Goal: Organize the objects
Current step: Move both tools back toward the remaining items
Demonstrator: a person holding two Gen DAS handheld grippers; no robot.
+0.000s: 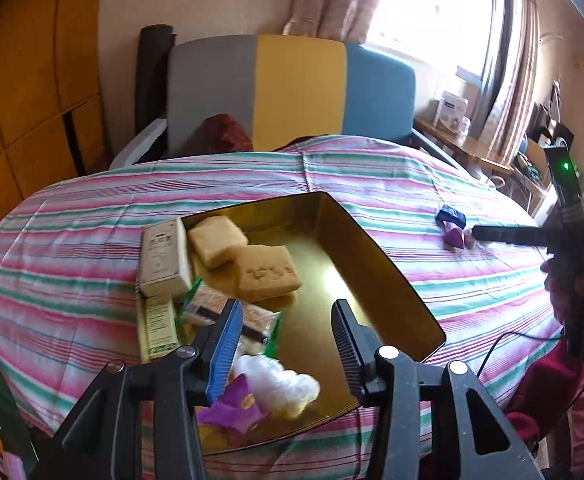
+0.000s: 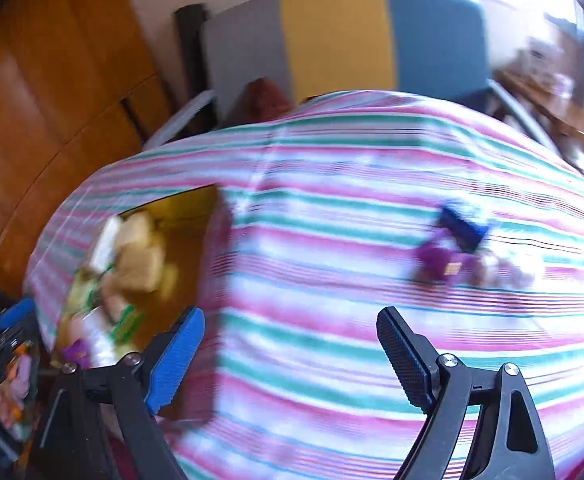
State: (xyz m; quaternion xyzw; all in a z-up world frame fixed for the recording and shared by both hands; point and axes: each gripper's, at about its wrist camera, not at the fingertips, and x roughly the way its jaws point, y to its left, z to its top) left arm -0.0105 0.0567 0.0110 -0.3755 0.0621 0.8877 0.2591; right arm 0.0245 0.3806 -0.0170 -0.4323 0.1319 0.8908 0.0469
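A gold tin tray [image 1: 376, 264] lies on the striped bedspread [image 1: 91, 216]. It holds two tan soap bars [image 1: 265, 274], a beige box [image 1: 163, 258], packets, a white fluffy wad [image 1: 279, 380] and a purple packet [image 1: 233, 406]. My left gripper [image 1: 287, 320] hovers over the tray's near end, open, with nothing between its pads. Farther right on the bedspread lie a dark blue item [image 2: 464, 224], a purple item [image 2: 438, 260] and small pale pieces [image 2: 512, 268]. My right gripper [image 2: 289, 314] is open and empty, short of them. The right wrist view is blurred.
A grey, yellow and blue chair back [image 1: 292, 88] stands behind the bed, with a red cushion [image 1: 225, 134] in front of it. A wooden wardrobe [image 1: 31, 80] fills the left. A cluttered desk [image 1: 460, 140] sits under the window at right. A person's pink sleeve [image 1: 564, 400] is at the right edge.
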